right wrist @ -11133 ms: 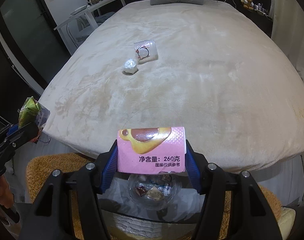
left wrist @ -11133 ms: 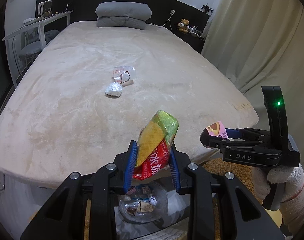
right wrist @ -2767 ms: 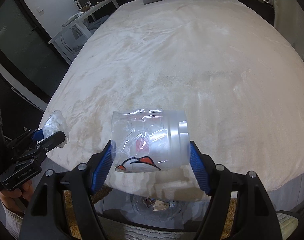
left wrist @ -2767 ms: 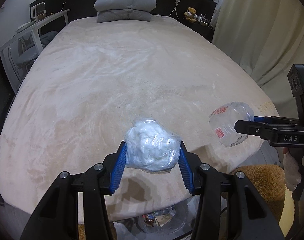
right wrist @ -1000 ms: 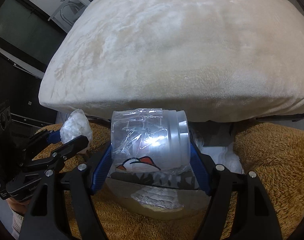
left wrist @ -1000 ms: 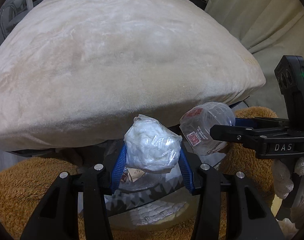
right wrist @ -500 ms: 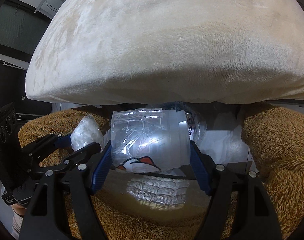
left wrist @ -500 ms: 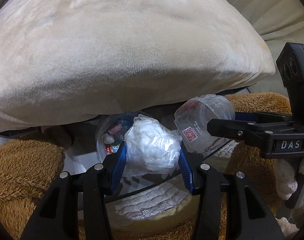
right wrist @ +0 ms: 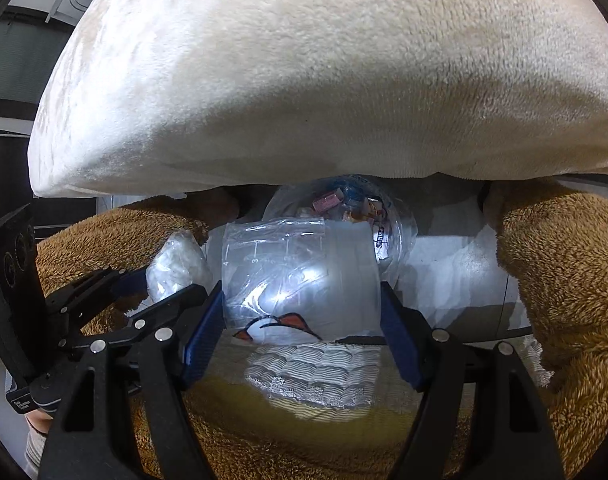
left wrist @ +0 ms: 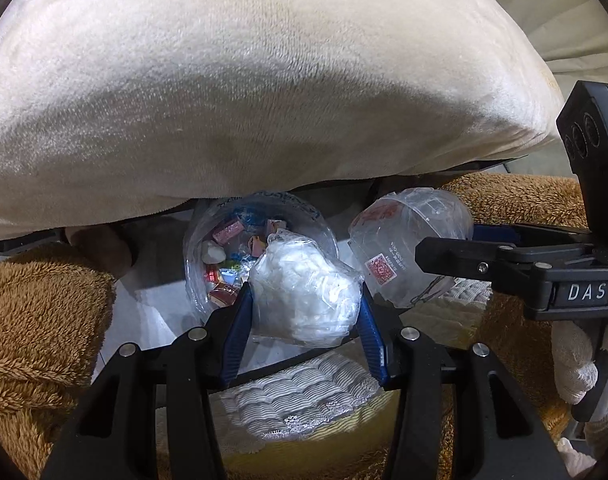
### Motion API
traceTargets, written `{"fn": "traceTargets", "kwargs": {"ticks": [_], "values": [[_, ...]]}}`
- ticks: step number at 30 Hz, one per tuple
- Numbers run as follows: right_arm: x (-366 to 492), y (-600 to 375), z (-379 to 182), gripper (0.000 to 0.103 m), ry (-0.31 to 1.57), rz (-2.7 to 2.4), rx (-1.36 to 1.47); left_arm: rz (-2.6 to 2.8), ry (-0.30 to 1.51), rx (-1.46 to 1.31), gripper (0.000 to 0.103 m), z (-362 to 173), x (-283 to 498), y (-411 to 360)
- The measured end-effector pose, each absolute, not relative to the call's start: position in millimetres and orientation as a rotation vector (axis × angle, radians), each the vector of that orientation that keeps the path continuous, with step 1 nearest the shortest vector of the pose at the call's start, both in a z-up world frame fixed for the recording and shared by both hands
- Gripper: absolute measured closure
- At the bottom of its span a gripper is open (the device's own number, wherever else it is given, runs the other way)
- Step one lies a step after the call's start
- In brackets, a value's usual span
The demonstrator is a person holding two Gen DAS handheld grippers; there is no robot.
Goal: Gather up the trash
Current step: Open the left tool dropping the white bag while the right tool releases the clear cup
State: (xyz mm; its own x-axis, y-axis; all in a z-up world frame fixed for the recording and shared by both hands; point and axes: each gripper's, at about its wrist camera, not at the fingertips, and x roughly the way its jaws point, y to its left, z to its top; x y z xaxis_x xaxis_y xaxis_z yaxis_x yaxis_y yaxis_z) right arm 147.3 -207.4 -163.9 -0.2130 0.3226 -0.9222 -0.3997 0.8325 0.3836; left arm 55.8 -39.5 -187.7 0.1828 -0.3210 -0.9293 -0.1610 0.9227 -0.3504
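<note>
My left gripper (left wrist: 304, 320) is shut on a clear bag stuffed with white tissue (left wrist: 306, 296). It hangs just above the clear-lined trash bin (left wrist: 200, 248), which holds several wrappers. My right gripper (right wrist: 302, 312) is shut on a crushed clear plastic cup (right wrist: 300, 276) with a red-and-white label. It is level with the bin's mouth (right wrist: 400, 240). The cup (left wrist: 408, 240) also shows in the left wrist view, right of the tissue bag. The tissue bag (right wrist: 176, 268) shows at the left in the right wrist view.
The cream plush bed edge (left wrist: 264, 120) overhangs the bin from above. Brown fuzzy seats (left wrist: 36, 320) flank the bin on both sides (right wrist: 564, 280). A white lace-patterned cloth on a yellow surface (left wrist: 304, 400) lies in front of the bin.
Both grippers have come down from the bed top below its edge and moved in over the trash bin, still holding the tissue bag and the cup.
</note>
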Motion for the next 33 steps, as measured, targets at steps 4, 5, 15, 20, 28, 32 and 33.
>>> {"fn": "traceTargets", "kwargs": {"ticks": [4,5,15,20,28,32,33], "values": [[150.1,-205.5,-171.4,0.030,1.676,0.659,-0.058,-0.113,1.414,-0.410,0.055,-192.8,57.0,-43.0],[150.8,-205.7,-173.5,0.030,1.682,0.657,-0.055,-0.113,1.420,-0.409,0.055,-195.5,57.2,-43.3],[156.5,-203.4,-184.9,0.030,1.712,0.650,-0.047,-0.112,1.465,-0.404,0.055,-213.1,57.0,-45.4],[156.2,-201.5,-186.4,0.029,1.718,0.655,-0.057,-0.106,1.469,-0.416,0.054,-215.6,55.8,-42.6],[159.1,-200.8,-180.7,0.019,1.705,0.655,-0.044,-0.071,1.453,-0.456,0.029,-214.7,54.7,-32.8],[160.3,-200.3,-176.0,0.019,1.697,0.652,-0.039,-0.062,1.444,-0.460,0.029,-212.0,53.7,-29.9],[159.9,-200.2,-174.4,0.019,1.693,0.652,-0.038,-0.059,1.440,-0.460,0.029,-210.7,53.3,-29.5]]}}
